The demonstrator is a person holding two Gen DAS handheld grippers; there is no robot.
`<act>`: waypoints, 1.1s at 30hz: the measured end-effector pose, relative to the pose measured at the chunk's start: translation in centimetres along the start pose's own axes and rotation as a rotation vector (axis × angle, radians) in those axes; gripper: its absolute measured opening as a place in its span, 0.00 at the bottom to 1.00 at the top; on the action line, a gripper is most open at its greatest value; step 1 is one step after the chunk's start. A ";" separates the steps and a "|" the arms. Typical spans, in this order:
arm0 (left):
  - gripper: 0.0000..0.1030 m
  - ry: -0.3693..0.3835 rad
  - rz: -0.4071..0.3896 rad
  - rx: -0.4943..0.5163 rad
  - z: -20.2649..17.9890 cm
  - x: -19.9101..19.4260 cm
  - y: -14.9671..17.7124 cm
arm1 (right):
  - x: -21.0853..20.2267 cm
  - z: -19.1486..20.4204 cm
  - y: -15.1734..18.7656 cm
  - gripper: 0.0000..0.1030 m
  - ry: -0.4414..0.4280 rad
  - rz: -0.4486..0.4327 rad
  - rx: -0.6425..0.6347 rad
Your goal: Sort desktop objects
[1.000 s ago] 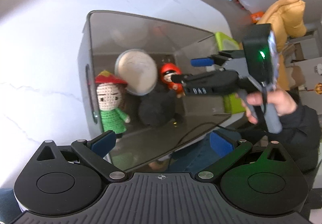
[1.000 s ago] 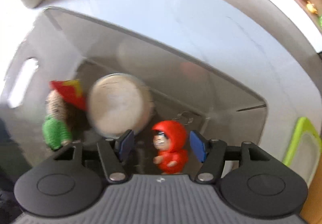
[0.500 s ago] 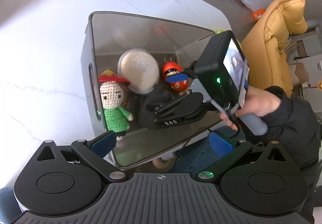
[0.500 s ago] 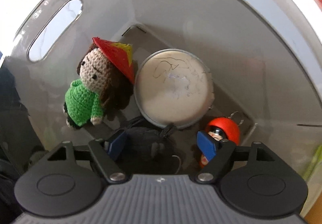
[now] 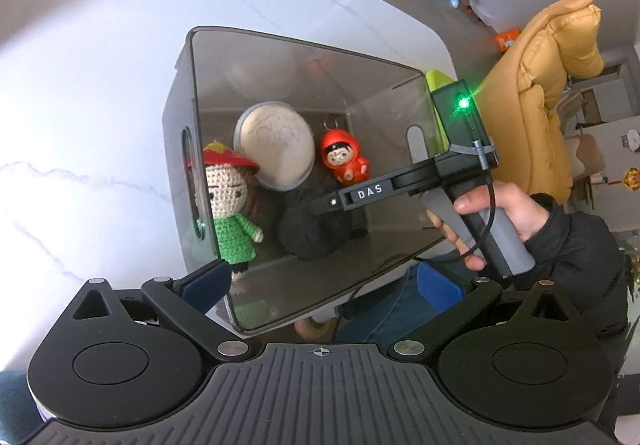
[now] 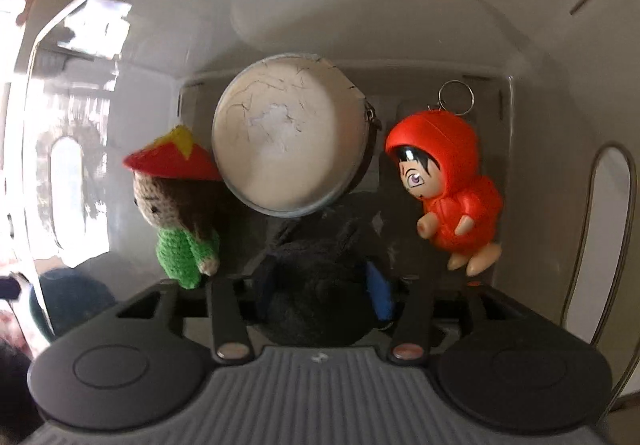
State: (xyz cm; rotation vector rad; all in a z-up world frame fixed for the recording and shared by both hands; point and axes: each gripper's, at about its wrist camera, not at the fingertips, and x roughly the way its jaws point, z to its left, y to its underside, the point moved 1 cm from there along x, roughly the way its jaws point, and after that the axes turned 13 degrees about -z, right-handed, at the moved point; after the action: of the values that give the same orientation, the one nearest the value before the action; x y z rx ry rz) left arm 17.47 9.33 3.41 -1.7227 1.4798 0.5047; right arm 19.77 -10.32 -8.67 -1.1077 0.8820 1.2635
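A clear grey bin [image 5: 208,41] stands on the white table. In it lie a crochet doll in green [image 5: 232,213] with a red hat, a round cream-lidded tin [image 5: 276,145], a red hooded figure keychain [image 5: 344,161] and a black fuzzy object [image 5: 316,229]. My right gripper [image 5: 312,205] reaches down inside the bin, and in the right wrist view its fingers [image 6: 380,293] press on either side of the black fuzzy object [image 6: 316,285]. The doll [image 6: 176,201], the tin [image 6: 292,137] and the red figure [image 6: 452,185] lie just beyond it. My left gripper [image 5: 324,281] is open and empty above the bin's near rim.
A lime-green item [image 5: 436,81] shows behind the bin's far right corner. A yellow chair [image 5: 552,85] stands beyond the table edge at the right. The person's legs [image 5: 384,309] are below the bin's near side. White marble tabletop [image 5: 80,125] lies left of the bin.
My right gripper let go of the red figure in the bin, dropped lower and shut on the black fuzzy object. My left gripper stayed put, open.
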 end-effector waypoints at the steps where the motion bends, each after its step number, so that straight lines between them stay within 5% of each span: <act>1: 1.00 0.000 -0.002 0.003 0.0 -0.1 0.0 | -0.5 0.3 -0.2 0.60 0.010 -0.012 -0.032; 4: 1.00 0.004 -0.015 0.006 -0.1 -0.5 -0.1 | -2.8 1.3 -1.1 0.64 -0.002 -0.110 -0.110; 7: 1.00 0.016 -0.027 -0.001 -0.1 -0.7 -0.4 | -4.3 2.5 -2.0 0.78 0.043 -0.268 -0.198; 13: 1.00 0.015 -0.030 -0.006 0.0 -0.8 -0.5 | 0.4 4.4 -3.1 0.76 0.096 -0.206 -0.297; 17: 1.00 0.015 -0.029 -0.014 0.2 -0.8 -0.5 | 2.7 4.4 -4.0 0.94 0.077 -0.191 -0.310; 21: 1.00 0.013 -0.025 -0.017 0.4 -0.7 -0.5 | 2.8 2.6 -4.1 0.77 -0.041 -0.193 -0.172; 24: 1.00 0.014 -0.022 -0.014 0.1 -0.5 -0.6 | 0.4 2.3 -4.1 0.48 -0.075 -0.261 -0.219; 26: 1.00 0.017 -0.019 -0.011 -0.1 -0.4 -0.6 | -0.6 2.2 -4.0 0.41 -0.081 -0.280 -0.247; 30: 1.00 0.020 -0.014 0.002 -0.7 -0.3 -0.4 | -1.1 2.3 -3.7 0.44 -0.071 -0.298 -0.274; 33: 1.00 0.019 -0.021 0.014 -0.9 -0.7 -0.2 | -0.5 2.6 -3.8 0.50 0.030 -0.254 -0.260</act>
State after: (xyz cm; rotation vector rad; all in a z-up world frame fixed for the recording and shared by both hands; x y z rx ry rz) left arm 17.34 9.07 4.55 -1.7351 1.4736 0.4672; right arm 23.23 -7.85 -6.94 -1.4000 0.5864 1.1728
